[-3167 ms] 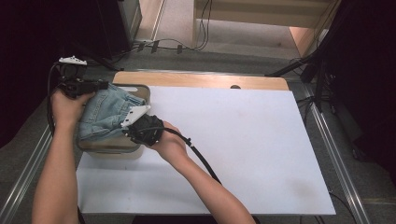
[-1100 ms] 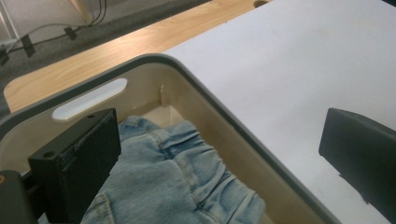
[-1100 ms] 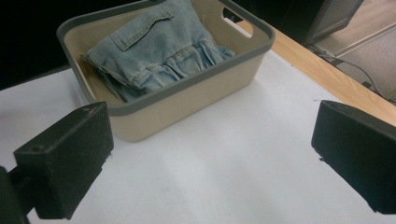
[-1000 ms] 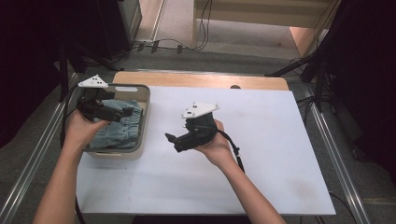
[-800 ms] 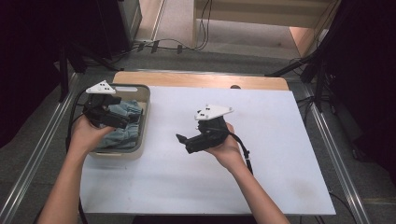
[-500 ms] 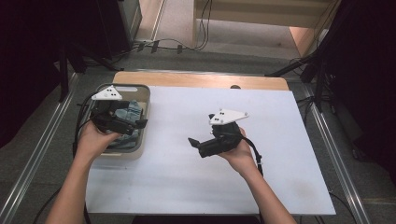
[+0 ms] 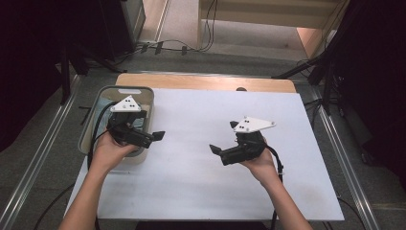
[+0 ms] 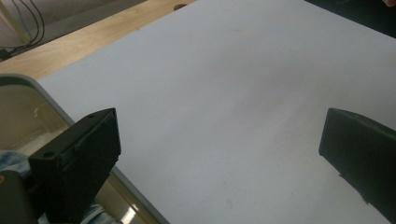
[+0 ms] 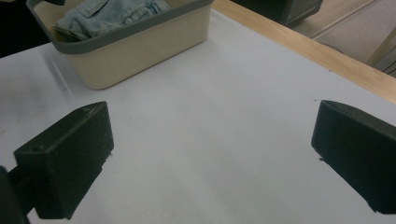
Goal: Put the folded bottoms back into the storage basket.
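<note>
Wooden table (image 7: 201,81), most of top covered w/ white sheet (image 7: 206,158); bare wood strip along far edge. Beige bin w/ grey rim (image 7: 88,129) standing on sheet at far left corner, folded denim (image 9: 116,11) inside. Rest of sheet bare, faint smudges in places.

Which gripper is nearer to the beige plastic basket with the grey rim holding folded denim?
Left. The left gripper is held over the beige plastic basket's right edge, jaws open. The right gripper is off to its right above the white tabletop, also open.
</note>
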Demonstrator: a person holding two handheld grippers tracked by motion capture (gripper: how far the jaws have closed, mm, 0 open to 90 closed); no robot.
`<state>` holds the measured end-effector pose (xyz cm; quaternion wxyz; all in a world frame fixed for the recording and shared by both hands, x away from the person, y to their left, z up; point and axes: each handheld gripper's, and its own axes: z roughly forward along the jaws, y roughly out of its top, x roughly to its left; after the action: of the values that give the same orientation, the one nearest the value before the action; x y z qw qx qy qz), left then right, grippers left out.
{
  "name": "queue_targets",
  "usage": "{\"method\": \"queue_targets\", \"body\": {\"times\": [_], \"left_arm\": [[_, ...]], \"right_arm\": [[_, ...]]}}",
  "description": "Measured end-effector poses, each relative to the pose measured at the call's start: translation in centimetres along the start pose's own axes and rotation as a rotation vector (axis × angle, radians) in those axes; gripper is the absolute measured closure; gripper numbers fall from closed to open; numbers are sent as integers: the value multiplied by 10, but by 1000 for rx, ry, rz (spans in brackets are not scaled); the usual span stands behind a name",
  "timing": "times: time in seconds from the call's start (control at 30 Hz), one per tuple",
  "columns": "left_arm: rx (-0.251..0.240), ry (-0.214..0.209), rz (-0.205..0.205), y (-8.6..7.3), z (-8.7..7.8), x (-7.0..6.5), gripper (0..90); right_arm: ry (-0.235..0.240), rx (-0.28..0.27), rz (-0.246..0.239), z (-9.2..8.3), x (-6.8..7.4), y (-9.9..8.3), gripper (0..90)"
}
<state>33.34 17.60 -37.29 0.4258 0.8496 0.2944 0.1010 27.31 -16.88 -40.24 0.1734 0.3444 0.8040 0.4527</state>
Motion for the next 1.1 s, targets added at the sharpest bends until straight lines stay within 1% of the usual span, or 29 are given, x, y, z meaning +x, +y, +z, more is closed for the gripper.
{"method": "queue_targets", "body": {"times": [0.13,0.27,0.47,0.67,0.77,0.9,1.1], "left_arm": [[-3,0,4,0,6,-8,0],[3,-4,18,0,11,-16,0],[11,-16,17,0,21,-24,0],[14,-25,15,-1,30,-30,0],[11,-33,14,-1,33,-32,0],[25,-40,19,-2,38,-35,0],[29,-46,17,-3,44,-39,0]], "right_arm": [[-12,-1,10,-7,-7,-8,0],[-20,-6,29,-14,-14,-16,0],[-35,-2,46,-24,-22,-26,0],[-49,-11,47,-34,-27,-35,0],[-51,-7,58,-37,-31,-40,0],[-60,0,68,-40,-35,-48,0],[-66,-1,78,-45,-37,-54,0]]}}
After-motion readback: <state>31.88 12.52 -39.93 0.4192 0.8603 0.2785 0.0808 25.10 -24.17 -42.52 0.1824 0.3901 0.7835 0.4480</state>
